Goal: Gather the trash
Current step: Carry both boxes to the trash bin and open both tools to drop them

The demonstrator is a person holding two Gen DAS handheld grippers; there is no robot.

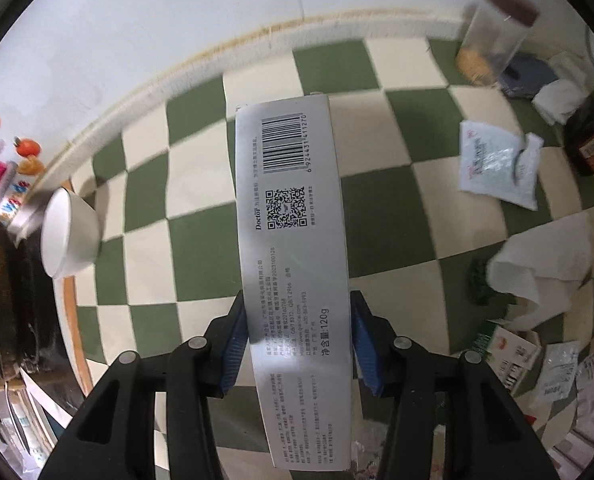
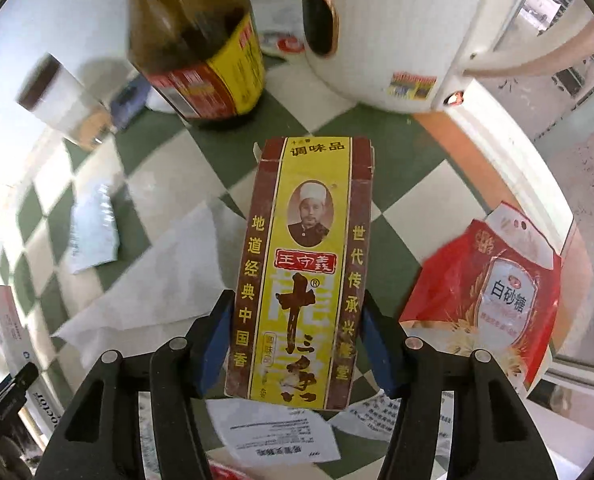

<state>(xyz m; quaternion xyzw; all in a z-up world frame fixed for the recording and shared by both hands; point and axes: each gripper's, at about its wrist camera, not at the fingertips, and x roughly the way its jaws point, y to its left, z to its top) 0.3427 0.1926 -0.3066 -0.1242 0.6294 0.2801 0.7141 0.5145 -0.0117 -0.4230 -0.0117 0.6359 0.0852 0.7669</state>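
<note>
While both grippers point steeply down at the green-and-cream checkered tabletop [image 1: 201, 248], each carries a flat carton above that surface. Largest in sight is the white ribbed appliance body [image 2: 385, 32], standing at the far edge of the tabletop in the right wrist view, with the brown glass sauce bottle with a red-and-yellow label [image 2: 201, 40] just beside it. Between these and the camera, the right gripper [image 2: 297, 344] pinches the yellow-and-maroon cardboard seasoning box [image 2: 301, 264] by its long edges, blue pads pressed on both sides. A red-and-white plastic sugar bag [image 2: 485, 300] lies near that box, over the tabletop's right part. Over the tabletop's middle, the left gripper [image 1: 297, 344] clamps the long grey cardboard toothpaste box with a barcode [image 1: 293, 240] the same way, its pads touching both edges. A white ceramic bowl [image 1: 69, 236] sits at the tabletop's left edge, well apart from a crumpled white paper towel [image 1: 537, 272] toward its right side.
</note>
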